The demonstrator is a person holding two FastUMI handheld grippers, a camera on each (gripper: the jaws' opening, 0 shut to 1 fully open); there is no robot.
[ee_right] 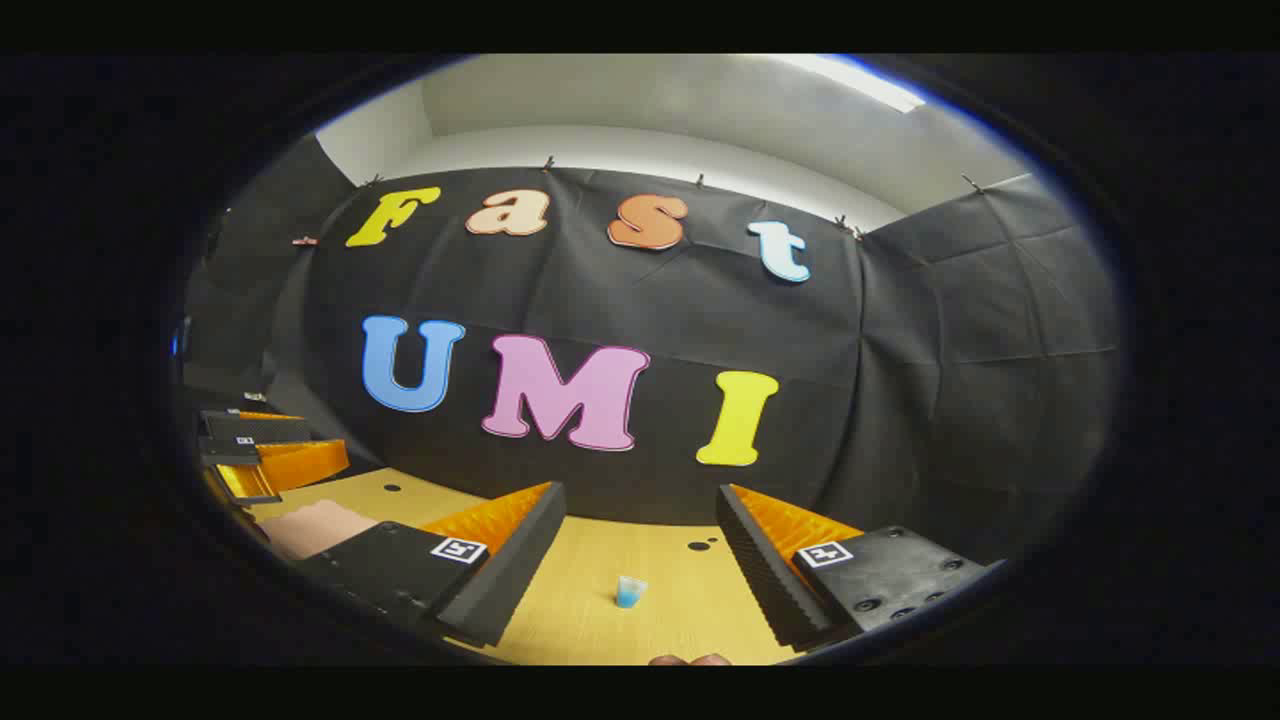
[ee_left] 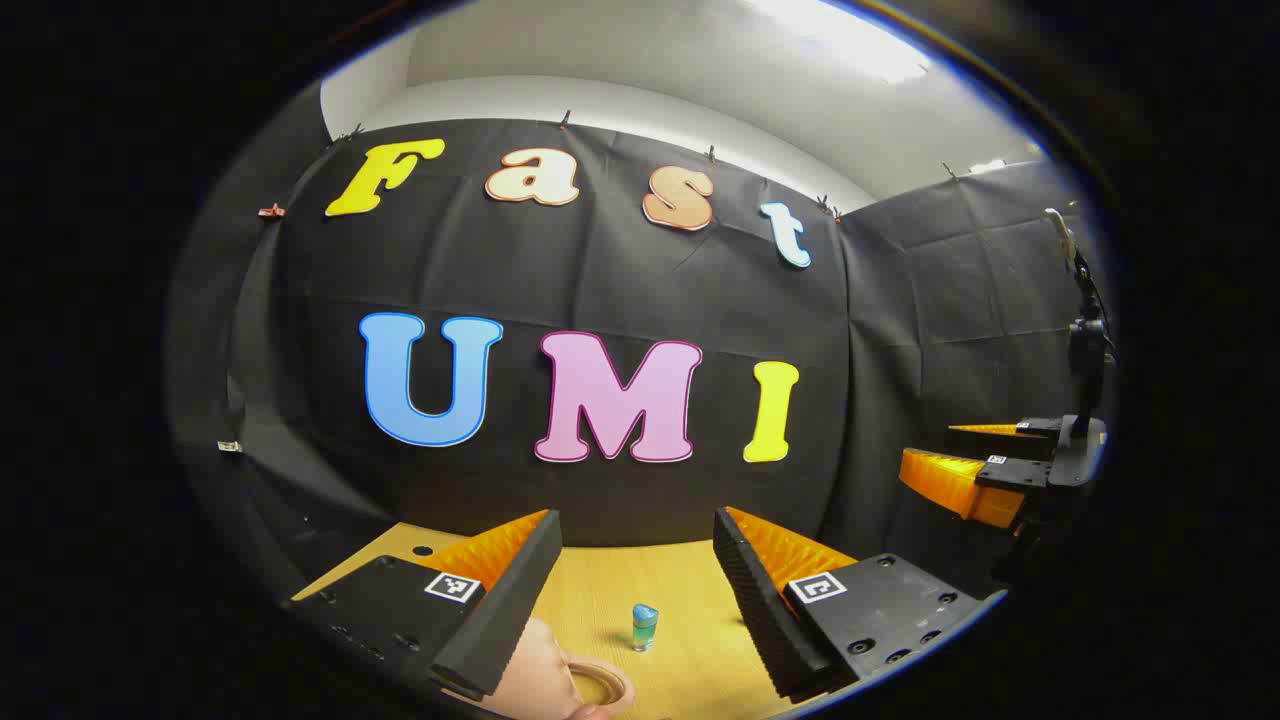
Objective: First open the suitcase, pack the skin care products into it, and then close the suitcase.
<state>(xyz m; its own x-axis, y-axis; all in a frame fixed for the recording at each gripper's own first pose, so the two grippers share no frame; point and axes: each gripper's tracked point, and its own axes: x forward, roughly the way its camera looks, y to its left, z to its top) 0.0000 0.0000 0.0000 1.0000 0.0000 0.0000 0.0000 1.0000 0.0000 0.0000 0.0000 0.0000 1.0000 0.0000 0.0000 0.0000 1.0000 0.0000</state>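
Observation:
A small blue-green bottle (ee_left: 645, 627) stands upright on the wooden table (ee_left: 600, 590), just beyond my left gripper (ee_left: 636, 516), which is open with nothing between its fingers. A pink rounded object with a ring-shaped part (ee_left: 600, 686) lies at the bottom edge, partly hidden by the left finger; I cannot tell whether it is the suitcase. In the right gripper view the same bottle (ee_right: 630, 591) stands ahead of my open, empty right gripper (ee_right: 640, 490). The pink object (ee_right: 315, 528) lies at the left.
The right gripper (ee_left: 960, 460) hangs in the air at the far right of the left gripper view, fingers apart. The left gripper (ee_right: 270, 450) hovers at the far left of the right gripper view. The table (ee_right: 590, 560) reaches back to the black cloth wall and has small dark holes (ee_right: 700, 545).

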